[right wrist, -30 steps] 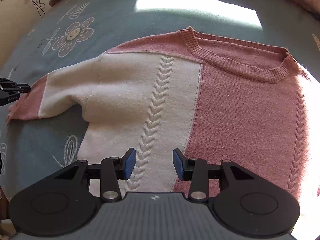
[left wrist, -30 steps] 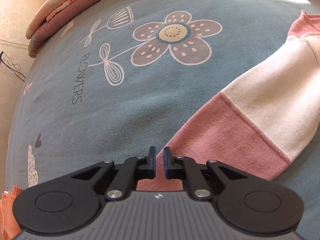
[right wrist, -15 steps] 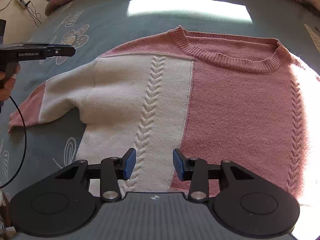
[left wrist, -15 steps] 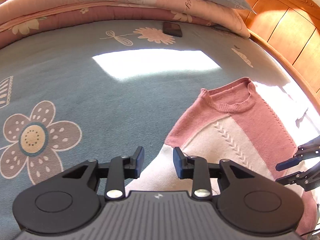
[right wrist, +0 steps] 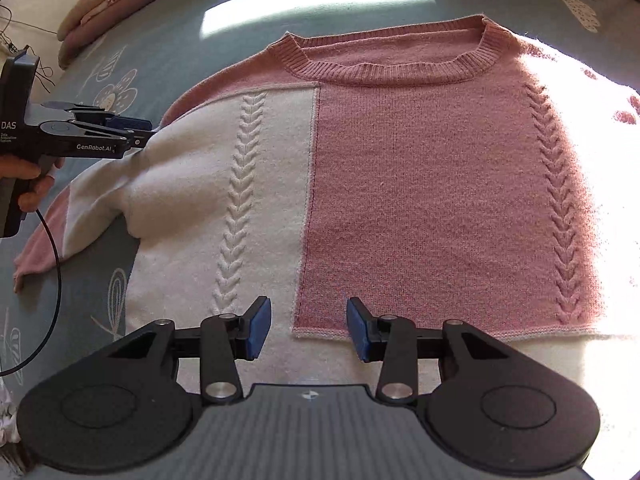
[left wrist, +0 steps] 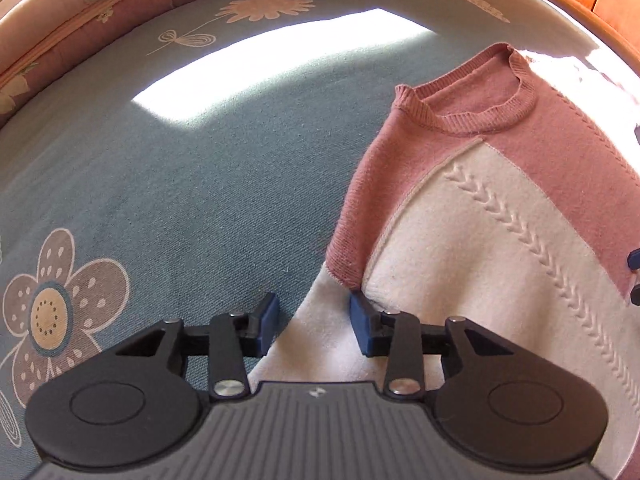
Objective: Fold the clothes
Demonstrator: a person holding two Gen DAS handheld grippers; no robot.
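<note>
Bedspread of blue-grey cloth printed with flowers covers the whole work surface, with a pink floral quilt rolled along its far edge. Spread flat on it, front up, lies the pink and cream cable-knit sweater, neck away from the person, its cream sleeve with a pink cuff stretched out to the left side.

Judging by this layout, the fold is at its opening step: the left side and its sleeve have to come in over the body.

The left gripper, held in a hand, is over the seam where that sleeve joins the shoulder; its jaws stand fairly narrow and are closing, with cream knit between them though the pads do not yet press it. The right gripper hovers low over the hem at the middle of the body, jaws partly apart and empty.

Next the left pads need to pinch the shoulder edge through both layers, while the right takes the hem, so the side lifts evenly.

A second ago the left gripper was nearly shut out at the pink cuff; it has since travelled along the sleeve to the shoulder and reopened. The right has only edged closer to the hem.
</note>
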